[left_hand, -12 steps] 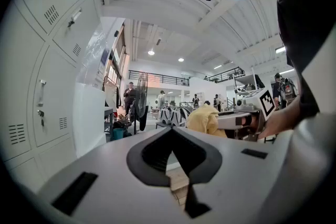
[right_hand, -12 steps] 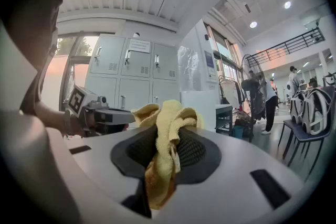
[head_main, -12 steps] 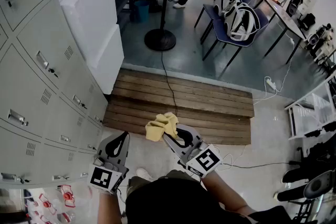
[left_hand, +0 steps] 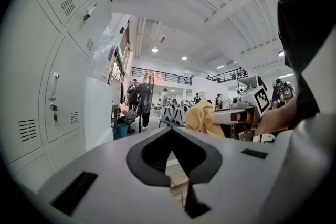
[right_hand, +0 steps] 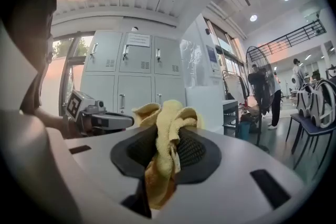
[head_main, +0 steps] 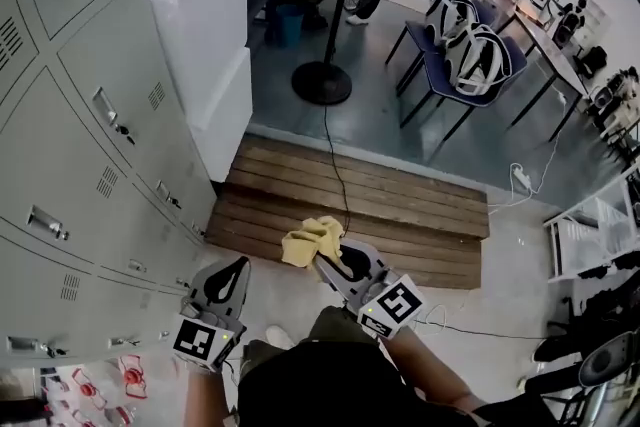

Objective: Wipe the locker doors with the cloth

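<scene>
Here the right gripper (head_main: 322, 262) is clamped on the yellow cloth (head_main: 308, 241), held out to the right of the locker doors (head_main: 90, 155), apart from them. The left gripper (head_main: 240, 264), nearer the locker doors, has its jaws together on nothing.

Bright, even ceiling light w/ soft shadows; heavy fisheye warp + dark vignette at edges.

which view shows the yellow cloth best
The right gripper view: the cloth fills its centre, bunched and clamped in the right gripper. The head view shows a small bundle; the left gripper view only a side glimpse.
</scene>
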{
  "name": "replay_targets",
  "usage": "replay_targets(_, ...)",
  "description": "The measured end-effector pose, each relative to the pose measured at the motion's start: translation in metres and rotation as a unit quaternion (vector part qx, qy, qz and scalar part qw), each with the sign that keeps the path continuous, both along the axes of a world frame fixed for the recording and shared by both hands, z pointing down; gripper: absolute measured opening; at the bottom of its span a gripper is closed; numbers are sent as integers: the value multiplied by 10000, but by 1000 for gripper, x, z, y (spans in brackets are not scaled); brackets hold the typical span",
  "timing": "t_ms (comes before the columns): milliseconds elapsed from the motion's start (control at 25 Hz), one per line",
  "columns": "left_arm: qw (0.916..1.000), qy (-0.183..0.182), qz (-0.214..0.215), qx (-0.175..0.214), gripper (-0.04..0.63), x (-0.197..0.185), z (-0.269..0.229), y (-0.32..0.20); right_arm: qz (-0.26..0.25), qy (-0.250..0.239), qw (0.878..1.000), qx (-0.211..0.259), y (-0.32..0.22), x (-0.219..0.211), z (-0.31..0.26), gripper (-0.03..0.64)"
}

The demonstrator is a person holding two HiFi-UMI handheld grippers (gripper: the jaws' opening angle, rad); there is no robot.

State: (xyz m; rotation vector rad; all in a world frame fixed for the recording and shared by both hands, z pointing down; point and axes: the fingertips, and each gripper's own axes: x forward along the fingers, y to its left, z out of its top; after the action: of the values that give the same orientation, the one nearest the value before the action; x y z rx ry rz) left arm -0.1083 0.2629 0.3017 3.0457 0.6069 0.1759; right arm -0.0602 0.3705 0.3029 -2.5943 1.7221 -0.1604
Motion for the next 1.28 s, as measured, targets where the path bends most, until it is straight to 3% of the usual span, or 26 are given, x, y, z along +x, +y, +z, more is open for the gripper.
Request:
replay_targets(400,9985,-220,-491,78,8,15,32,-65,-248,-194,9994,-126,-65,32,16,101)
replay_targets(600,9963,-234,-802,205,8,52,42,-96,-394,-311,9986,-155,-91,75,25,101)
replay_targets(760,9926,-498,-1072,282,8,92,46,-113,-559,-442,9974,-116,-109,120,30,101)
replay_targets(1000,9838,-682,-1582,502,8,145,54,-140,-966,-667,9930,-108,-137,187,46,101)
replay_targets(1280,9640,-1078,-2388,463,8,172,61,-169,-1636,-911,9822,-167,-185,242,70,101)
